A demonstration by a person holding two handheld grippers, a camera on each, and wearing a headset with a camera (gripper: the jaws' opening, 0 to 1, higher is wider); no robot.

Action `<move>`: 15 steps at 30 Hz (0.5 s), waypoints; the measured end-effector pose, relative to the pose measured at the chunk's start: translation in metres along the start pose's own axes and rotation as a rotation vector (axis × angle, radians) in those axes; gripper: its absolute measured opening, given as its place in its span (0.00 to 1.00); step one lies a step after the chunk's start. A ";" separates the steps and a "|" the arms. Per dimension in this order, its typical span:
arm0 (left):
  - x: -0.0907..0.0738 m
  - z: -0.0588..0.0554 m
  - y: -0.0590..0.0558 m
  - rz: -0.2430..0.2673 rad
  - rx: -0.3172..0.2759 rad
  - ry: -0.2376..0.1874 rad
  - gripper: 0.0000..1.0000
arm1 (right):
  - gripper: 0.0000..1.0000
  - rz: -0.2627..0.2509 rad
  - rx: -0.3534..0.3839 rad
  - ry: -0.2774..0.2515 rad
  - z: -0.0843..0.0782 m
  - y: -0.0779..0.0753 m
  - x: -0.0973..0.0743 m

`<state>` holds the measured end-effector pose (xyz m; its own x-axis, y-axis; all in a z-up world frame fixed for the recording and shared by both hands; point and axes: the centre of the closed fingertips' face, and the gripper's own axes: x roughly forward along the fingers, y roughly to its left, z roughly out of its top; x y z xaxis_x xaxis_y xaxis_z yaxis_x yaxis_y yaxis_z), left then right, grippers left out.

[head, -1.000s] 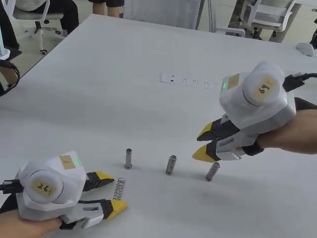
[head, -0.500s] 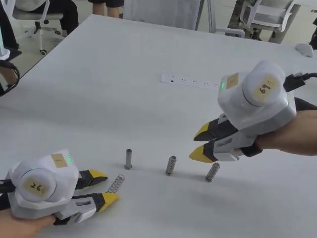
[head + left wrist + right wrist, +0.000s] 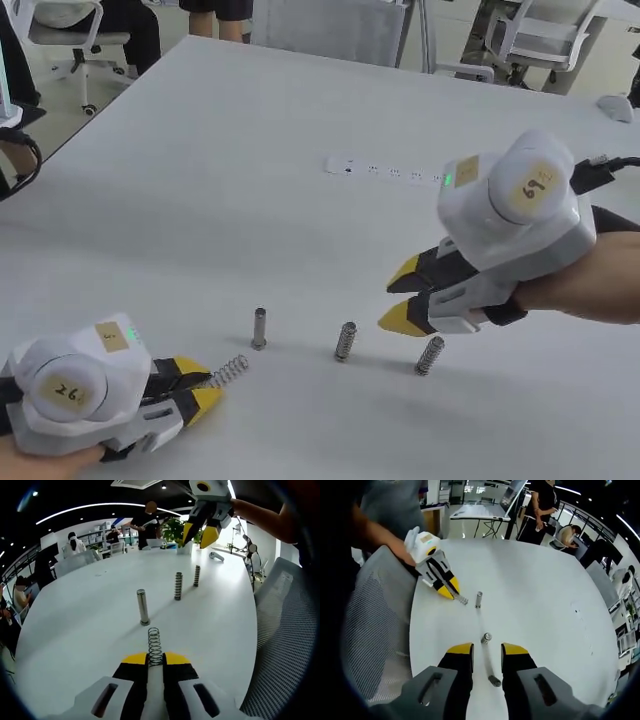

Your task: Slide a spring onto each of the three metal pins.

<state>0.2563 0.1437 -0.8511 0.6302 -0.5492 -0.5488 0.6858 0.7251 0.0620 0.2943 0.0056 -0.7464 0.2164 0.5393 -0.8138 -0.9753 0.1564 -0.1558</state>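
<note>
— Status, left gripper (image 3: pixel 195 385)?
— Jaws narrow, clamped on one end of the loose spring (image 3: pixel 154 647). Spring in line with the jaws, free end aimed at the bare pin (image 3: pixel 259 328), just short of it, not touching.

— Condition of the bare pin?
— Upright on the white table (image 3: pixel 200 180), shaft uncovered from base to top.

— Remaining pins?
— Same row. The middle pin (image 3: pixel 345 341) near the bare pin, on its right in the head view, upright, a spring seated over it. The far pin (image 3: pixel 430 354) beyond that, farther from the bare pin, likewise sleeved with a spring.

— Status, right gripper (image 3: pixel 398 297)?
— Jaws wide, nothing gripped. Raised off the table, well apart from the bare pin, above the two sleeved pins, yellow tips angled down and toward the bare pin.

— Beyond the row?
— A power strip (image 3: pixel 385 170), flat on the table, well behind the bare pin, toward the far edge.
</note>
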 end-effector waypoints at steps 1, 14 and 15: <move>0.000 0.000 0.000 0.001 -0.004 0.001 0.03 | 0.20 0.001 0.000 -0.001 0.000 0.001 0.000; -0.011 0.001 -0.005 -0.025 -0.010 -0.025 0.03 | 0.19 0.020 -0.003 -0.028 0.010 0.008 -0.005; -0.014 0.004 -0.008 -0.038 -0.015 -0.034 0.03 | 0.19 0.022 -0.005 -0.031 0.011 0.009 -0.005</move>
<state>0.2435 0.1439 -0.8411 0.6158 -0.5902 -0.5220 0.7044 0.7093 0.0291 0.2845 0.0134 -0.7379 0.1960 0.5679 -0.7994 -0.9801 0.1401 -0.1408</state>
